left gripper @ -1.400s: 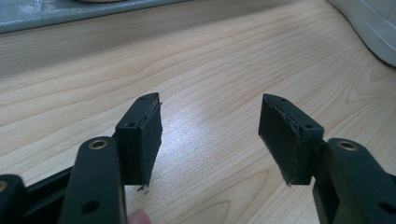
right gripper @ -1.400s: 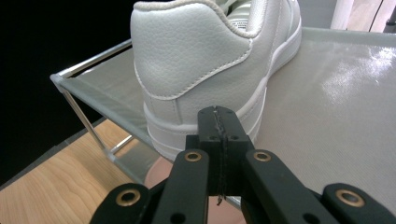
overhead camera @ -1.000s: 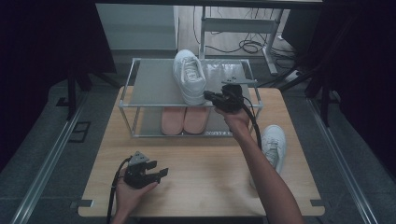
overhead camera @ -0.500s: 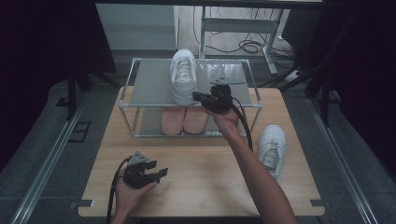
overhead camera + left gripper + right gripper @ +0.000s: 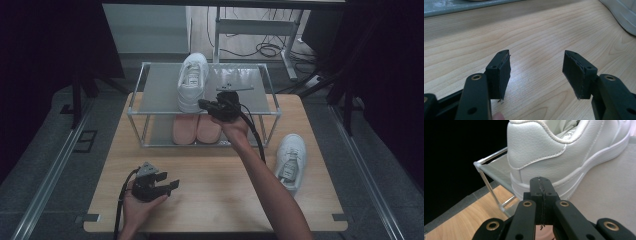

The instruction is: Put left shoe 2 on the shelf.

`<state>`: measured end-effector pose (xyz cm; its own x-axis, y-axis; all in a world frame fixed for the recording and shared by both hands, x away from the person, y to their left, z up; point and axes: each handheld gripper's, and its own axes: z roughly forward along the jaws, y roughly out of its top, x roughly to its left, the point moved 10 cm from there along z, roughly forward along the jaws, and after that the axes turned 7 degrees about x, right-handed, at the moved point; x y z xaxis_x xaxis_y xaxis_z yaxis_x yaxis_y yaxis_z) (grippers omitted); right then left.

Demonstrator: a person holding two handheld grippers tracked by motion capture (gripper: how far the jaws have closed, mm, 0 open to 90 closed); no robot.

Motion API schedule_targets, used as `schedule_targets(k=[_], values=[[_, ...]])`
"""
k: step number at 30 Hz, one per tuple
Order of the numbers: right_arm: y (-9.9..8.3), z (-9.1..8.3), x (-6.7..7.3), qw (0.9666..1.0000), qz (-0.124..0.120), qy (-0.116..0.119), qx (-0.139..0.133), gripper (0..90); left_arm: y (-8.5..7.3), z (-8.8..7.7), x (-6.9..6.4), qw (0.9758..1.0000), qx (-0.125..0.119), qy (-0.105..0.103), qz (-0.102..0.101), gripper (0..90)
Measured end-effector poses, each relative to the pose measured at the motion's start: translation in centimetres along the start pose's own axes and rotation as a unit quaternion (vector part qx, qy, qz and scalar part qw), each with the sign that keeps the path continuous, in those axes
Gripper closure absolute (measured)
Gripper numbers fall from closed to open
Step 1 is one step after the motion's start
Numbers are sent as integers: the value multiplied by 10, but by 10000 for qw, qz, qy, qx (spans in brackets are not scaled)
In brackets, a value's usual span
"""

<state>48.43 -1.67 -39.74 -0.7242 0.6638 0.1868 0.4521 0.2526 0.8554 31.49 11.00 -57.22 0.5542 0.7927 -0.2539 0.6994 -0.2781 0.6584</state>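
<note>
A white sneaker (image 5: 193, 82) stands on the top shelf of the rack (image 5: 162, 90), toe pointing away from the person. The right gripper (image 5: 206, 105) sits just at the sneaker's heel on the same shelf, its jaws pressed together with nothing between them. A pink pair (image 5: 196, 129) lies on the rack's lower shelf. A second sneaker (image 5: 291, 158) lies on the table (image 5: 215, 195) to the right of the rack. The left gripper (image 5: 170, 185) rests on the table in front of the rack, jaws apart and empty.
</note>
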Motion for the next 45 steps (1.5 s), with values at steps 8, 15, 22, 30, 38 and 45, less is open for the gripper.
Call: schedule_targets(k=[8, 15, 22, 30, 38, 45], values=[[-4, -10, -7, 9999, 8, -107, -35, 900, 0, 1, 1, 10000, 12, 7, -10, 399], [-13, -37, -15, 9996, -28, -218, -149, 900, 0, 1, -1, 10000, 36, 1, 9, 399], [-30, -70, -20, 9994, -120, -271, -198, 900, -1, 3, -3, 10000, 67, 0, 20, 399], [-61, -99, -25, 9995, -162, -276, -49, 900, -1, 3, -4, 10000, 58, -11, 13, 399], [-102, -123, -31, 9994, -49, -334, -19, 900, -1, 3, -3, 10000, 60, -1, 2, 399], [-140, -140, -29, 9989, -69, -451, 100, 900, -1, 4, -4, 10000, 69, 3, -8, 399]])
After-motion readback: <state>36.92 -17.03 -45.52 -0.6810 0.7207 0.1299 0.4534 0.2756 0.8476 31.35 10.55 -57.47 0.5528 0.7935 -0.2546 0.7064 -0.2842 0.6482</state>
